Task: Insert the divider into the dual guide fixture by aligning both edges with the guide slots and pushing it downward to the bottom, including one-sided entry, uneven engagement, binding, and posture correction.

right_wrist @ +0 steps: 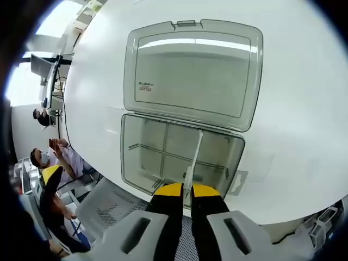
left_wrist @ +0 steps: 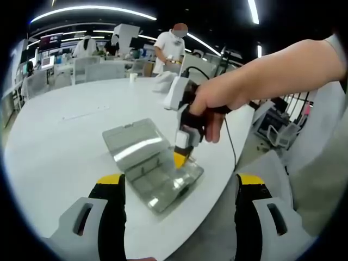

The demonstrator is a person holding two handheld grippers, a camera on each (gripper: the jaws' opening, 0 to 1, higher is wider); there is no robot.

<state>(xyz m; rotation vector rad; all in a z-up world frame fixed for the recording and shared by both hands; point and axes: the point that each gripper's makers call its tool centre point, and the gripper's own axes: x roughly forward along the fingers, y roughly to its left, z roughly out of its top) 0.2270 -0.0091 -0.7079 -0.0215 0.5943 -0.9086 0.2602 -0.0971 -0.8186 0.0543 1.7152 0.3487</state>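
A clear grey plastic box [left_wrist: 142,179] lies near the white table's front edge with its lid [left_wrist: 132,138] swung open. In the right gripper view the tray [right_wrist: 147,149] shows fixed cross walls and the lid [right_wrist: 196,76] lies flat beyond it. My right gripper [right_wrist: 186,190] is shut on a thin translucent divider [right_wrist: 194,155], which reaches from the near wall across the tray to the hinge side. In the left gripper view a hand [left_wrist: 217,103] holds that right gripper [left_wrist: 180,159] over the tray's right end. My left gripper [left_wrist: 179,182] stands wide open in front of the box, holding nothing.
The round white table [left_wrist: 65,136] drops off just in front of the box; a cable [left_wrist: 231,147] hangs over its right edge. Mesh chairs [right_wrist: 103,212] stand below the near edge. People [left_wrist: 169,46] and desks are far behind, and seated people [right_wrist: 51,152] show at the left.
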